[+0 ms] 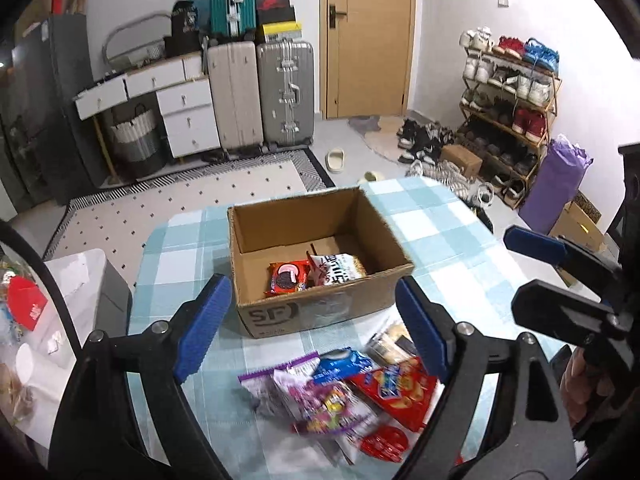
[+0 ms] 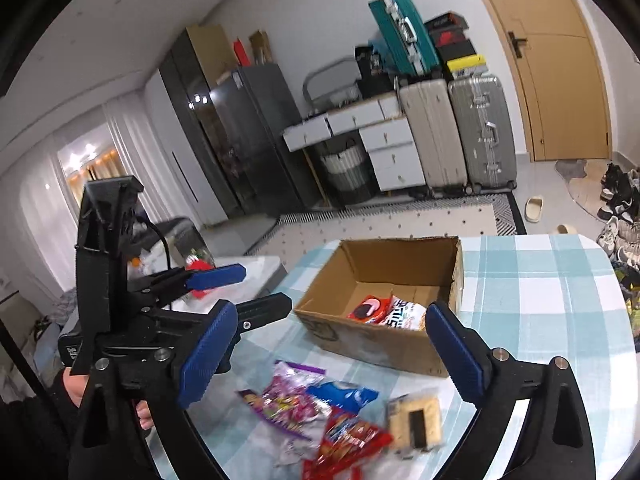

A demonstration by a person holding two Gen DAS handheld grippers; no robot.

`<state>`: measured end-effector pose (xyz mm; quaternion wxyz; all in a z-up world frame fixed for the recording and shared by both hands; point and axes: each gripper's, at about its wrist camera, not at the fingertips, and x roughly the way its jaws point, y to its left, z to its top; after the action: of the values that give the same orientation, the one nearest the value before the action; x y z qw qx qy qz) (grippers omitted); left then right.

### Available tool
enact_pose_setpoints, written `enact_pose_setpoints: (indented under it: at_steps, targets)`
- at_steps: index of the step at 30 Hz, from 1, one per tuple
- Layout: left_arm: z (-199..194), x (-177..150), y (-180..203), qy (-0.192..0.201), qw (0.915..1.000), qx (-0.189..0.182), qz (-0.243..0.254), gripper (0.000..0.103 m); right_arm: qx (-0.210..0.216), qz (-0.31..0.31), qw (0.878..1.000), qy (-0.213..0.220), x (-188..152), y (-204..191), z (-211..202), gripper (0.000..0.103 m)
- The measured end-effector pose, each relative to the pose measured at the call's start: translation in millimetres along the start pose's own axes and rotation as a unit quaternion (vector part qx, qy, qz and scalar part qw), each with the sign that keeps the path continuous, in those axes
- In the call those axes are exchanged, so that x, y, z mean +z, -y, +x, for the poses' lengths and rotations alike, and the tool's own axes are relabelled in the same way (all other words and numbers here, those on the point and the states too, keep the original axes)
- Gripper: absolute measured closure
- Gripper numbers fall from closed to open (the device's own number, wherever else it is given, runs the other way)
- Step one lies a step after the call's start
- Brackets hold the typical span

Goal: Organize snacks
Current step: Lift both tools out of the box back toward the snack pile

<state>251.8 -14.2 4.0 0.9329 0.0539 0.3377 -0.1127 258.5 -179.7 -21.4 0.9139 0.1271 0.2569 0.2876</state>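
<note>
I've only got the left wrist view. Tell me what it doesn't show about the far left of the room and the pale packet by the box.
Observer: Beyond the fridge, the right wrist view shows white curtains over a lit window, out of your frame.
Operator: Now the pale packet.
Observer: Your right finger half hides it. In the right wrist view the beige packet lies whole on the checked tablecloth, clear of the cardboard box, with a dark label on it.
Operator: Report the left gripper from outside.
Observer: The left gripper is seen side-on, jaws apart, nothing between them, left of the box.
Operator: And the right one.
Observer: The right gripper is open and empty above the loose snacks.
</note>
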Motion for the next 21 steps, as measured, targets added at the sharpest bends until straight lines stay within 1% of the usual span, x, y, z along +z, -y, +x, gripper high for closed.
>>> enact_pose_setpoints:
  at_steps: [3,4,5,8,9,13,15,18,21]
  targets:
    - [-42,-12,13,0.031,0.9995,0.011,0.001,0.010,0.004,0.017,1.000,0.026,-10,-6,-32,0.006]
    - [-54,-17,17,0.041,0.9989,0.021,0.002,0.003,0.007,0.023,0.999,0.030,-13,-6,-38,0.005]
    - [-70,-24,20,0.053,0.9980,0.033,0.004,0.000,0.012,0.032,0.999,0.035,-17,-7,-48,0.004]
    - [-107,-42,30,0.089,0.9945,0.055,0.009,0.000,0.019,0.046,0.998,0.046,-28,-12,-71,0.003]
    - [-118,-49,31,0.095,0.9937,0.058,0.011,0.000,0.017,0.044,0.998,0.046,-32,-15,-78,0.003]
    - [-156,-78,37,0.108,0.9916,0.070,0.006,0.000,0.005,0.034,0.998,0.046,-50,-28,-99,0.003]
    - [-175,-97,40,0.113,0.9910,0.072,-0.001,0.000,0.008,0.025,0.999,0.046,-60,-34,-107,0.003]
    - [-193,-128,41,0.116,0.9904,0.073,-0.012,0.000,0.001,0.006,0.999,0.054,-78,-45,-121,0.003]
    - [-205,-156,44,0.116,0.9901,0.077,-0.018,0.000,-0.006,-0.009,0.999,0.051,-95,-52,-127,0.003]
